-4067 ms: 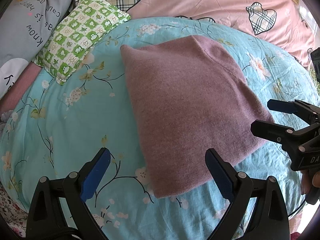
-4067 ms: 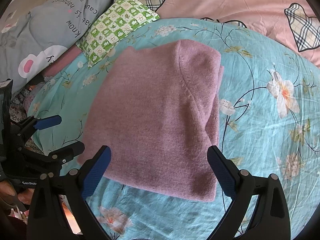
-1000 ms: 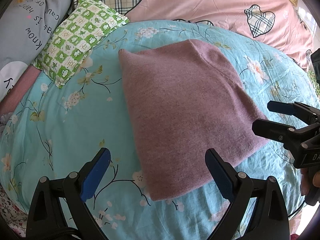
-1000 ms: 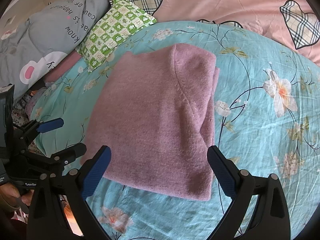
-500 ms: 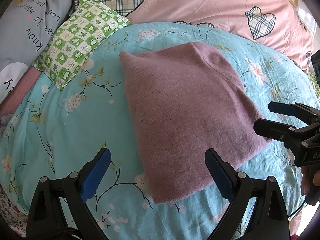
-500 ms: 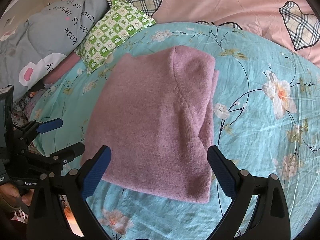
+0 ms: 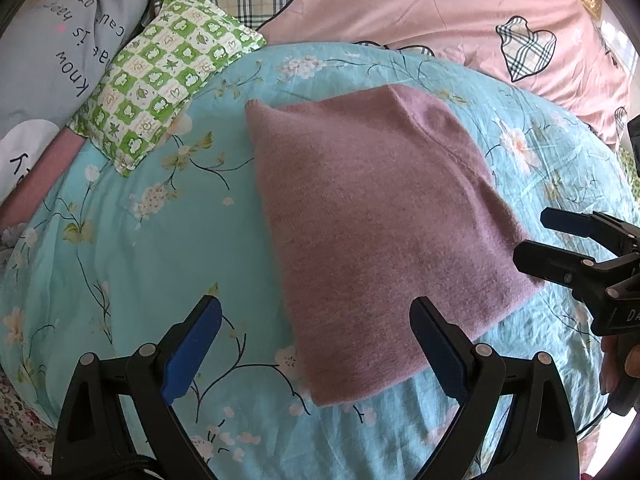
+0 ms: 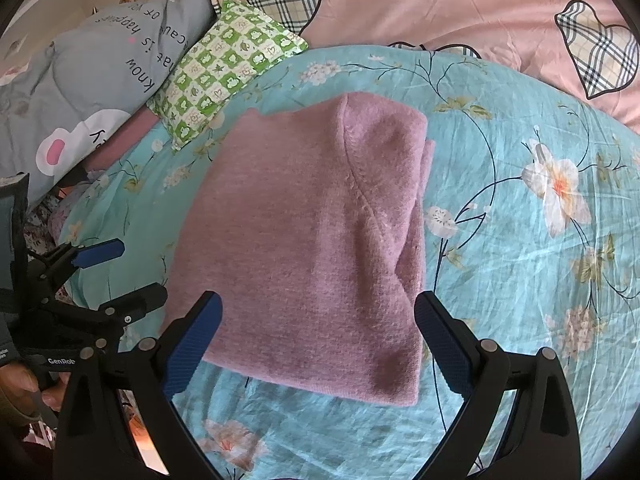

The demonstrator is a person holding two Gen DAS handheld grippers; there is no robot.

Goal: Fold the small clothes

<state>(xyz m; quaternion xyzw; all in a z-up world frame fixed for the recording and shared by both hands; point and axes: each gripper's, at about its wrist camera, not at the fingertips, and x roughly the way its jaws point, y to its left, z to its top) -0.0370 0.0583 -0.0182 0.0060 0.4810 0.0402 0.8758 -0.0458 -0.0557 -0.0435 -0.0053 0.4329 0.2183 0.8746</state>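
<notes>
Mauve knit sweater [image 7: 376, 232] lies folded flat on the bed [image 7: 140, 248], seemingly finished. Left tongs [image 7: 316, 344] and right tongs [image 8: 316, 340] hover spread near its front edge, holding nothing, probably to check it.
</notes>
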